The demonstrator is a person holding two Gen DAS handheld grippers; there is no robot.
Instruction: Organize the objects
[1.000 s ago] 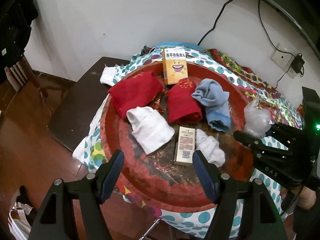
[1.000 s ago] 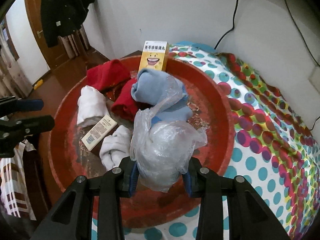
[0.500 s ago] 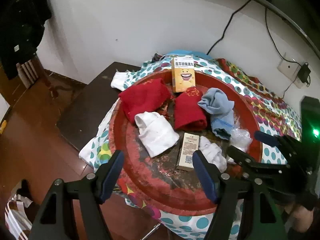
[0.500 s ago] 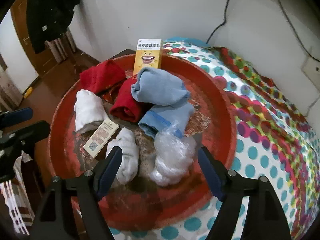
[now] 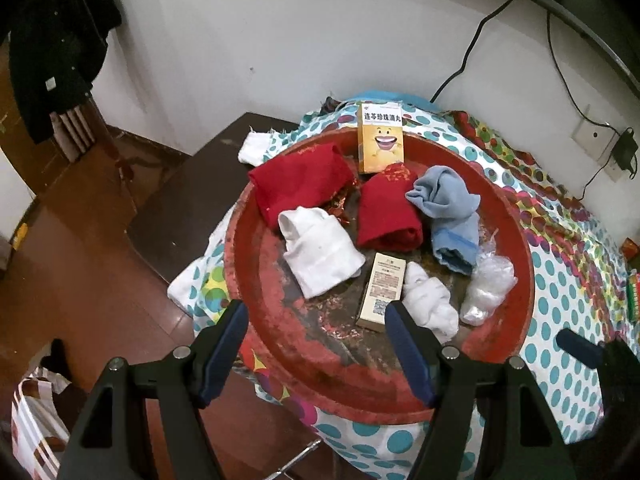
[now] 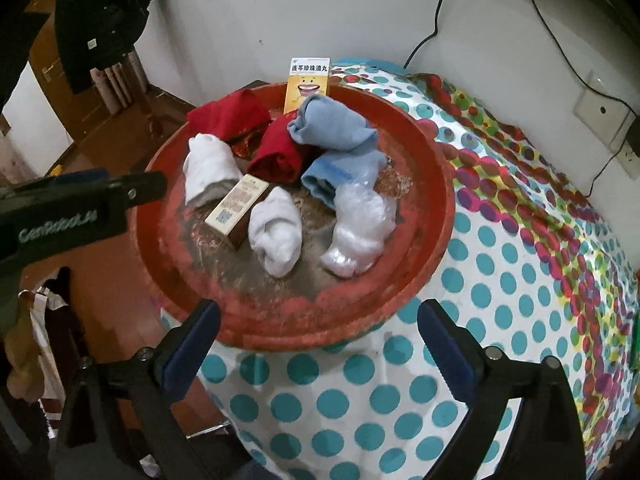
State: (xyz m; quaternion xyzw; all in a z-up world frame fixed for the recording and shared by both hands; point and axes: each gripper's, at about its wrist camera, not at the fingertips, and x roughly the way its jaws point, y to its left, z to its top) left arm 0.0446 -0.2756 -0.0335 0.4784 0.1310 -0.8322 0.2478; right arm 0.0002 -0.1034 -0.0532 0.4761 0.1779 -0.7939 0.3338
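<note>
A round red tray (image 5: 516, 248) (image 6: 436, 184) holds two red socks (image 5: 300, 186) (image 5: 388, 216), a blue sock (image 5: 444, 208) (image 6: 332, 132), two white socks (image 5: 316, 248) (image 5: 430, 302), a tan box (image 5: 382, 286) (image 6: 236, 206), a yellow box (image 5: 380, 142) (image 6: 308, 84) standing at the far rim, and a crumpled clear plastic bag (image 5: 488, 284) (image 6: 360, 228). My left gripper (image 5: 316, 324) is open and empty above the tray's near rim. My right gripper (image 6: 318, 324) is open and empty, back from the tray over the dotted cloth.
A polka-dot cloth (image 6: 500, 288) covers the table. A dark side table (image 5: 192, 200) stands left of the tray. A wall socket with cables (image 6: 604, 116) is at the right. A dark coat (image 5: 52, 52) hangs at the left. Wooden floor lies below.
My right gripper opened and let go of the plastic bag, which now lies on the tray, then drew back. My left gripper also pulled back and up.
</note>
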